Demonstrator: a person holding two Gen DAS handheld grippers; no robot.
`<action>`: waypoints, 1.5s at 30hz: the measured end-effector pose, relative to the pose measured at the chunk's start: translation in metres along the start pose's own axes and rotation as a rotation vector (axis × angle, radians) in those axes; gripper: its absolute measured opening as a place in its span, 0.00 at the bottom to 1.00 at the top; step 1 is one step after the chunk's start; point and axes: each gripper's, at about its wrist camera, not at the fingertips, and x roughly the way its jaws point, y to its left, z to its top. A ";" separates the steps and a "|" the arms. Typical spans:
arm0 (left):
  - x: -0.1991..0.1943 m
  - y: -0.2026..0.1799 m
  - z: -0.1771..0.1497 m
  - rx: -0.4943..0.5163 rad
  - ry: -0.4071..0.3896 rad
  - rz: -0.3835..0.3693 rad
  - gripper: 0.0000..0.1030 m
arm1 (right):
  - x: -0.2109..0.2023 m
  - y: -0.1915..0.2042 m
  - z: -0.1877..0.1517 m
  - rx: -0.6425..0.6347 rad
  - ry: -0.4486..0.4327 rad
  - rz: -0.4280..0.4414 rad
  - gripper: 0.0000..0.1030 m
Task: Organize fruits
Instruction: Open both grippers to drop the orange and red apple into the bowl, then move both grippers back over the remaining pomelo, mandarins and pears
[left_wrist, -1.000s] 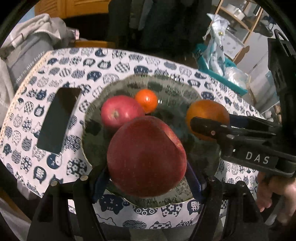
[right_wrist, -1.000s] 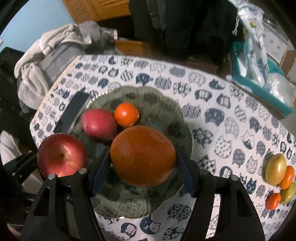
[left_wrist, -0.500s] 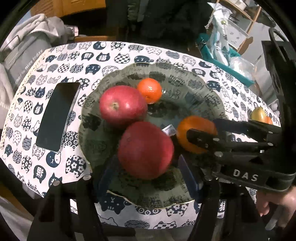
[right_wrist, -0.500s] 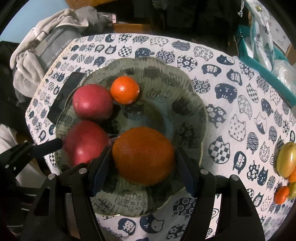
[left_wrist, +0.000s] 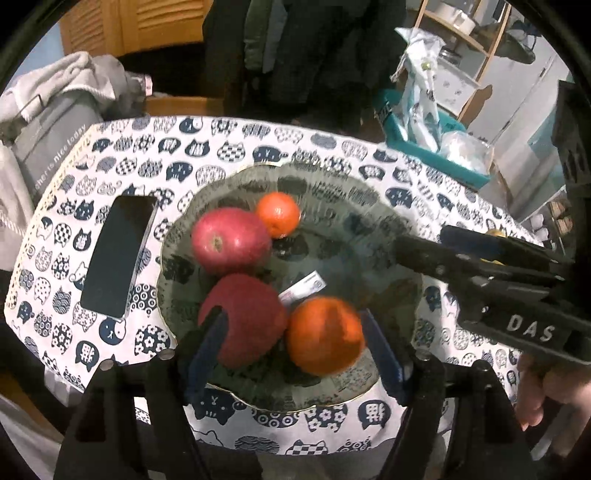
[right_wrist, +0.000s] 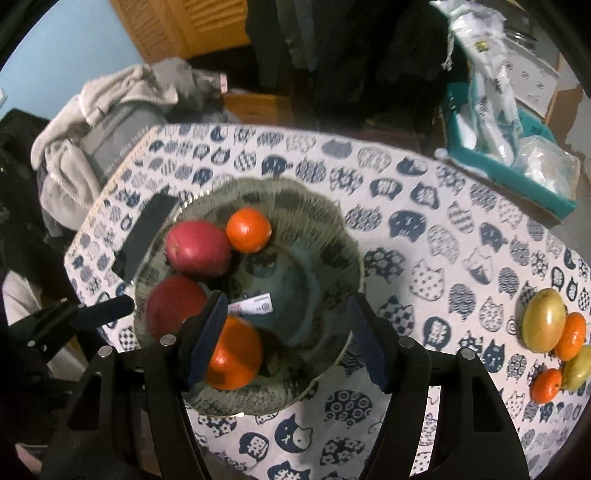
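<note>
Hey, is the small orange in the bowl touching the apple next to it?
Touching. In the right wrist view the small orange presses against the far apple with no gap; the left wrist view shows the same contact at the back of the bowl.

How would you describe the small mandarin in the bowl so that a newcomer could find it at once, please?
Start at the large green patterned bowl on the cat-print tablecloth. Four fruits lie in it; look to its far side, where the small mandarin rests against a red apple. It is the smallest fruit there, far smaller than the big orange at the near rim.

Two red apples (left_wrist: 231, 245), small mandarin (left_wrist: 277, 214) and orange (left_wrist: 325, 341) in green bowl (left_wrist: 369, 206).
</note>
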 end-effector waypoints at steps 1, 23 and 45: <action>-0.002 -0.001 0.001 0.000 -0.008 -0.001 0.75 | -0.004 -0.002 0.001 0.005 -0.011 -0.002 0.67; -0.035 -0.070 0.009 0.083 -0.098 -0.085 0.78 | -0.110 -0.054 -0.014 0.059 -0.217 -0.096 0.70; -0.031 -0.162 0.000 0.238 -0.079 -0.127 0.78 | -0.166 -0.139 -0.071 0.175 -0.282 -0.201 0.70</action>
